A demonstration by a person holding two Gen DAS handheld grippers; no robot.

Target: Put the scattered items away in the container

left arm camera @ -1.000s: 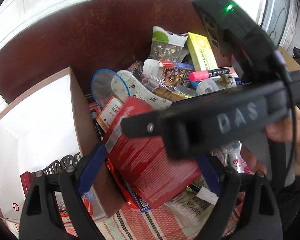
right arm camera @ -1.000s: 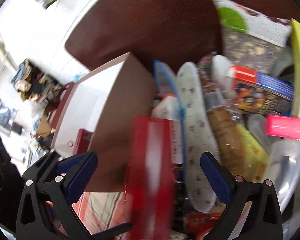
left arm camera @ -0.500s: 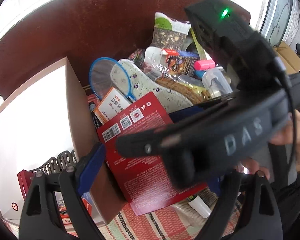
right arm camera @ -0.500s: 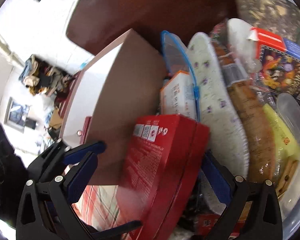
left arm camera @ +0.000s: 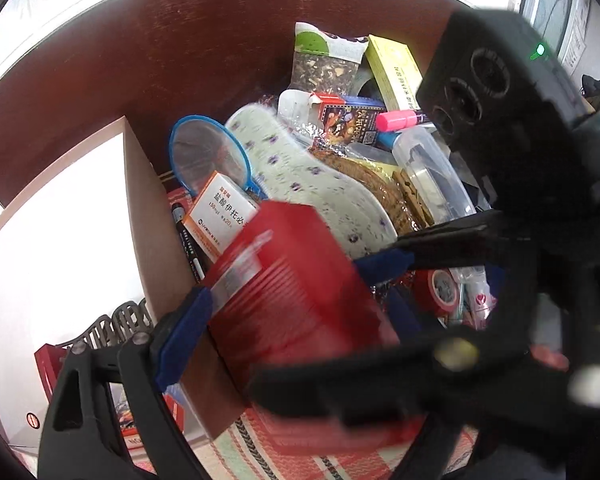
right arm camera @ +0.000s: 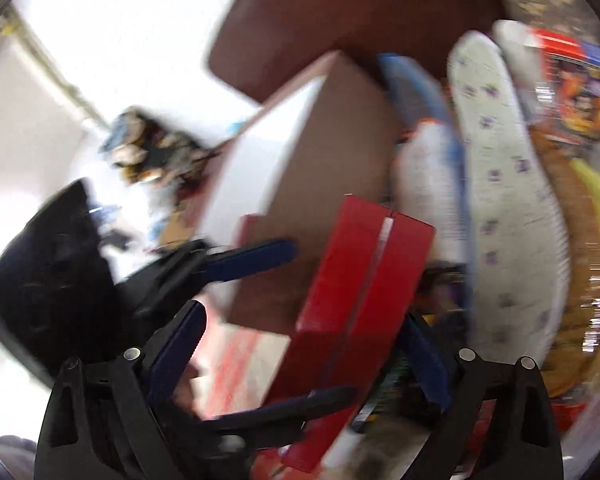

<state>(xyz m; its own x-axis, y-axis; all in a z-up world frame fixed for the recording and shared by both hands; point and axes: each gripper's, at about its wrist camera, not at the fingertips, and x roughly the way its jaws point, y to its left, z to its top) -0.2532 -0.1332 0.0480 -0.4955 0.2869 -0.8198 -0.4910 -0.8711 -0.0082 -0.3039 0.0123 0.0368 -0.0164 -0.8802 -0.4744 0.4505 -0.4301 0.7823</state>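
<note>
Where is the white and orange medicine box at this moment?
In the left wrist view, the medicine box lies left of centre, below the blue strainer and just above the red box.

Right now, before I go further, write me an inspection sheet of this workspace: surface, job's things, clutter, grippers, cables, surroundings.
Surface: dark brown table, striped cloth at the near edge.
Job's things: red box tilted beside the open container, not yet inside.
Clutter: spotted insole, blue strainer, medicine box, pink marker, tape roll, snack pack, all heaped together.
Grippers: left gripper straddles the red box, grip unclear; right gripper jaws have just been closing around it, one pad clear of it.
Cables: nothing seen.
Surroundings: pale floor, heap of belongings.
</note>
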